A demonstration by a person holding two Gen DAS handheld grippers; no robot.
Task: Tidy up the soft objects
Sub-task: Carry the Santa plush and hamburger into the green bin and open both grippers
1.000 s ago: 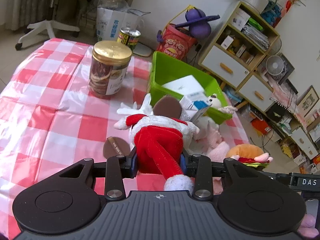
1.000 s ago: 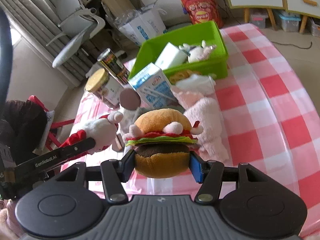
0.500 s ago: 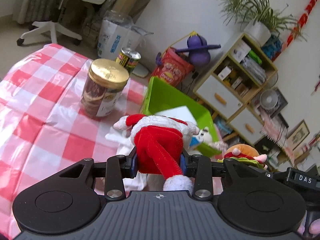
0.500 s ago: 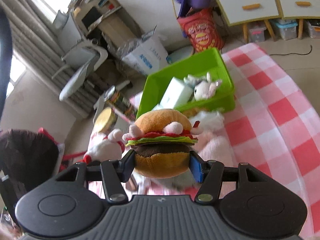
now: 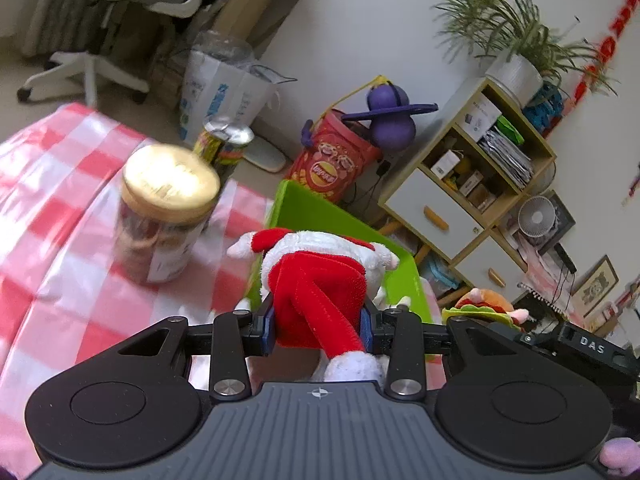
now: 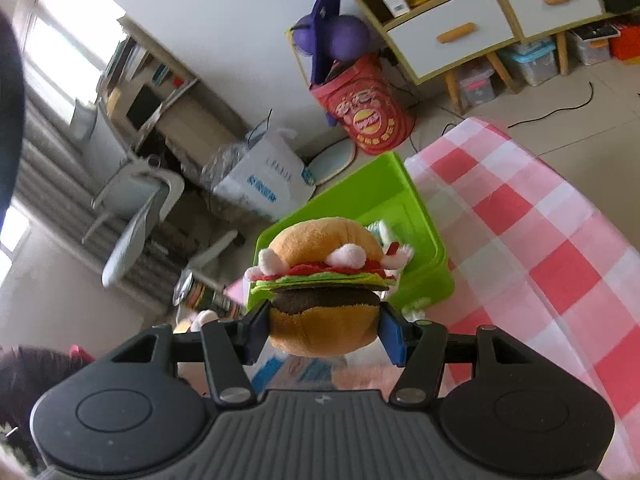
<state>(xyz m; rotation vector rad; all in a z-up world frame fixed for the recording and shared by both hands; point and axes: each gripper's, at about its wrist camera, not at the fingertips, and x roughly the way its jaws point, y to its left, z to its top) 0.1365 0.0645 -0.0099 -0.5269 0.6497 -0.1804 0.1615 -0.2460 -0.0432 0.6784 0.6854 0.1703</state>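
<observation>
My left gripper (image 5: 318, 330) is shut on a red and white Santa plush (image 5: 320, 280), held above the table in front of the green bin (image 5: 320, 212). The plush hides most of the bin's inside. At the right edge of the left wrist view the burger plush (image 5: 484, 304) shows beside the other gripper. My right gripper (image 6: 324, 334) is shut on that burger plush (image 6: 324, 280), gripping its lower bun, with the green bin (image 6: 376, 192) just beyond it. A small white toy's parts (image 6: 416, 304) peek out by the bin's near wall.
A gold-lidded jar (image 5: 164, 216) and a tin can (image 5: 224, 144) stand on the red checked tablecloth (image 5: 48, 208) left of the bin. Beyond the table are a red snack tub (image 5: 332, 160), a shelf unit (image 5: 472, 184), an office chair (image 6: 136, 208) and a cardboard box (image 6: 264, 184).
Both grippers have moved forward toward the green bin with their plushes, tilting up so the table sinks in view. The pile of toys and the milk carton on the table have dropped out of sight.
</observation>
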